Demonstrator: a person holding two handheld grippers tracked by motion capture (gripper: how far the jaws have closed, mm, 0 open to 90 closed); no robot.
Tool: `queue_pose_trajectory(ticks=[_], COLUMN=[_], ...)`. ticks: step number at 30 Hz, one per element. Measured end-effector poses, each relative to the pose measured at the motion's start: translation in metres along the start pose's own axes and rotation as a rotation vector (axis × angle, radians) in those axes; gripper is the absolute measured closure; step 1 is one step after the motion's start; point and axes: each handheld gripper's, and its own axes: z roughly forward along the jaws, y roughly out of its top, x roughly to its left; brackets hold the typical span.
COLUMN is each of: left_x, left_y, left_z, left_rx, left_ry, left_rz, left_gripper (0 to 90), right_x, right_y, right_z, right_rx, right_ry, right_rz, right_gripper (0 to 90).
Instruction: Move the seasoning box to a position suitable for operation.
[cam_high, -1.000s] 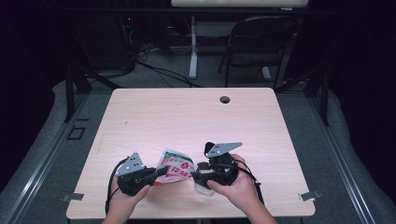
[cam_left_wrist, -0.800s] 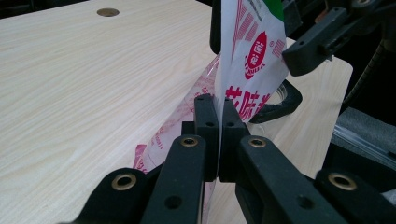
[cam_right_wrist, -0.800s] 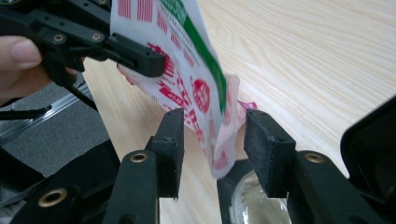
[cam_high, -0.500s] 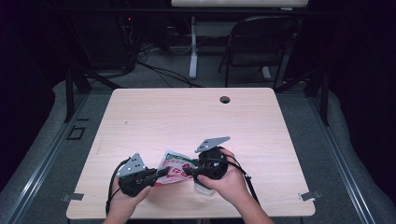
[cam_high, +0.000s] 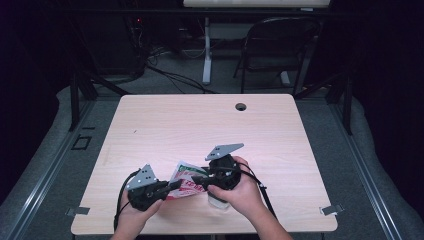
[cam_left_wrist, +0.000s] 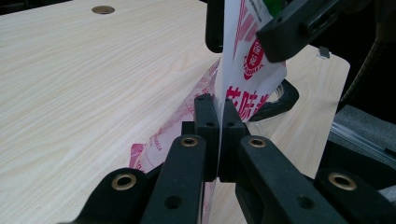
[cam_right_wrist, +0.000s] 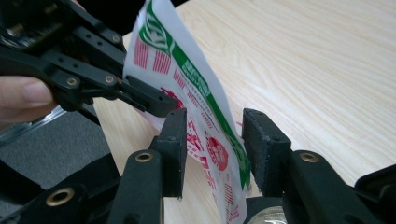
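A white plastic bag (cam_high: 186, 181) printed in red and green is held up near the table's front edge, between the two hands. My left gripper (cam_high: 172, 186) is shut on the bag's (cam_left_wrist: 243, 70) edge, its jaws pinched together on the film in the left gripper view (cam_left_wrist: 216, 122). My right gripper (cam_high: 197, 178) stands open, and its jaws straddle the bag (cam_right_wrist: 187, 79) with a gap on each side in the right gripper view (cam_right_wrist: 212, 137). A glass jar (cam_right_wrist: 261, 218) shows just below the right jaws, mostly hidden.
The light wooden table (cam_high: 200, 125) has a round cable hole (cam_high: 241, 106) at its far edge. A dark folding chair (cam_high: 280, 45) and a white desk leg (cam_high: 206, 55) stand behind the table. Cables trail from both grippers over the front edge.
The right gripper has moved left and closer to the bag, with its jaws now around it. The left gripper keeps its hold and has barely moved.
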Motion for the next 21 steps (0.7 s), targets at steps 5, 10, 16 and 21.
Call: queue_pose_trajectory(ticks=[5, 10, 16, 21], left_x=[0.001, 0.001, 0.001, 0.001], left_y=[-0.001, -0.001, -0.003, -0.003], left_z=[0.000, 0.001, 0.003, 0.004], left_rx=[-0.004, -0.002, 0.005, 0.009], left_ry=[-0.007, -0.009, -0.006, -0.009], left_rz=[-0.007, -0.004, -0.005, -0.008], left_gripper=[90.0, 90.0, 90.0, 90.0], right_x=[-0.001, -0.002, -0.005, -0.005], right_y=[-0.003, -0.004, -0.005, -0.005], right_z=[0.011, 0.016, 0.017, 0.019], right_rx=[0.043, 0.070, 0.093, 0.106], right_ry=[-0.003, 0.003, 0.030, 0.043], right_rz=[-0.003, -0.005, 0.001, -0.014], right_gripper=[65.4, 71.9, 83.1, 87.8])
